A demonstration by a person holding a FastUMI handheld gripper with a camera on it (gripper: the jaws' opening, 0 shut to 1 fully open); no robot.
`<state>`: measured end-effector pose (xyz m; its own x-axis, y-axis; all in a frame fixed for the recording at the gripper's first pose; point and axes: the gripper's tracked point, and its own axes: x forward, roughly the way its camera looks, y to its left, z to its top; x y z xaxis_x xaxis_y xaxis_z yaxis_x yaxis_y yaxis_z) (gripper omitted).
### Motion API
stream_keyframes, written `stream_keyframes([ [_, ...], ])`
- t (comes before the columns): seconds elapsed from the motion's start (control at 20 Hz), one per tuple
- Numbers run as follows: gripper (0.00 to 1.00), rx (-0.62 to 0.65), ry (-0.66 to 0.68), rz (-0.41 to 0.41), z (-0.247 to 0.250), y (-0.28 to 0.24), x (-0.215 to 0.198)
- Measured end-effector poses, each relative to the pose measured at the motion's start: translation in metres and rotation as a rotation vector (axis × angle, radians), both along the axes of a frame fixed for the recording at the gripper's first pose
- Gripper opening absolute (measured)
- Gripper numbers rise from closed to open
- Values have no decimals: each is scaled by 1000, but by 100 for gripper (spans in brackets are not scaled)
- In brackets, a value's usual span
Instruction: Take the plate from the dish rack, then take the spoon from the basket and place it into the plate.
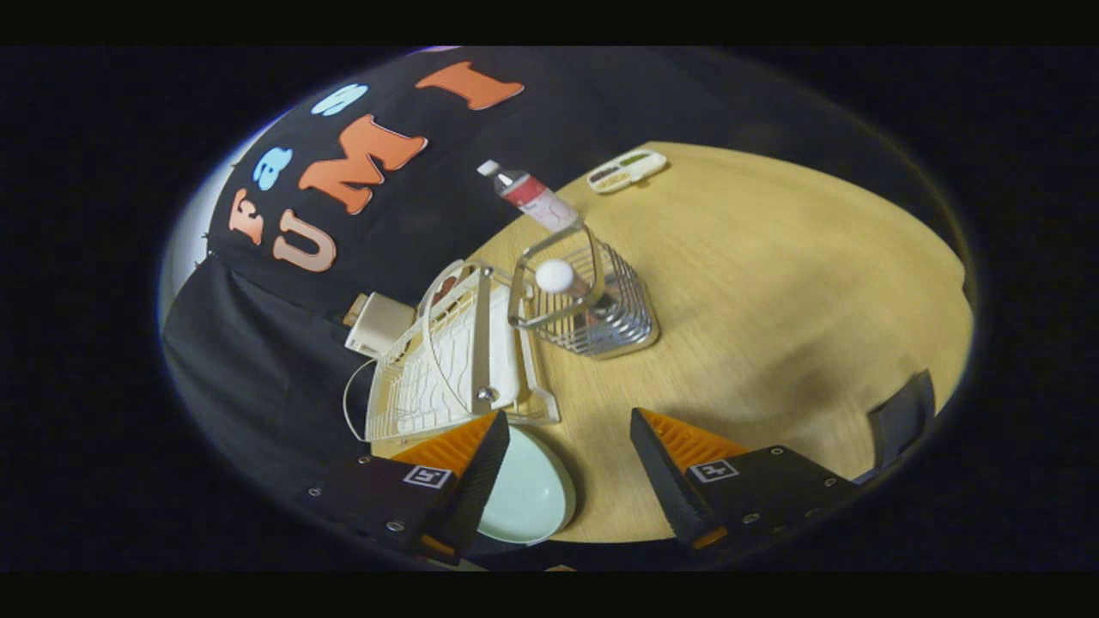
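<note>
My hand-held gripper (pixel 568 455) stands with fingers apart, and one finger hides part of the plate (pixel 531 493). The spoon (pixel 562 279) bowl sits hidden inside the basket (pixel 601 318). The small tray (pixel 627 169) across the bench (pixel 773 283) is too small to make out.

A light wooden tabletop (pixel 773 283) spreads across the scene, evenly lit with a soft sheen. Behind it hangs the booth's black cloth wall (pixel 258 360), with a pale bright strip showing past the cloth's far edge.

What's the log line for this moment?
gripper: open | plate: on table beside one finger | spoon: in basket | dish rack: empty
</note>
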<state>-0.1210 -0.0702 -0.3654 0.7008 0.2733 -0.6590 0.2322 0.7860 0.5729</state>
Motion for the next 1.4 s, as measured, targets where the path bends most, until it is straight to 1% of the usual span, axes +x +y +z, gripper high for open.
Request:
stream_keyframes([
  [0.2, 86, -154, -184, -64, 28, -33, 35],
  [0.45, 86, -319, -265, -78, 33, -51, 56],
  [0.55, 83, -329, -241, -33, 25, -41, 54],
  [0.65, 76, -367, -259, -19, 24, -41, 59],
  [0.7, 70, -382, -274, -21, 28, -41, 60],
  [0.75, 67, -402, -281, -23, 29, -42, 61],
  [0.8, 58, -417, -281, -19, 27, -41, 60],
  [0.85, 54, -429, -274, -9, 25, -40, 59],
  [0.95, 42, -450, -270, -2, 27, -40, 58],
  [1.0, 34, -473, -278, -14, 30, -44, 59],
  [1.1, 18, -486, -274, -3, 32, -41, 57],
  [1.25, 15, -509, -262, 27, 34, -35, 56],
  [1.4, 12, -517, -245, 35, 39, -31, 58],
])
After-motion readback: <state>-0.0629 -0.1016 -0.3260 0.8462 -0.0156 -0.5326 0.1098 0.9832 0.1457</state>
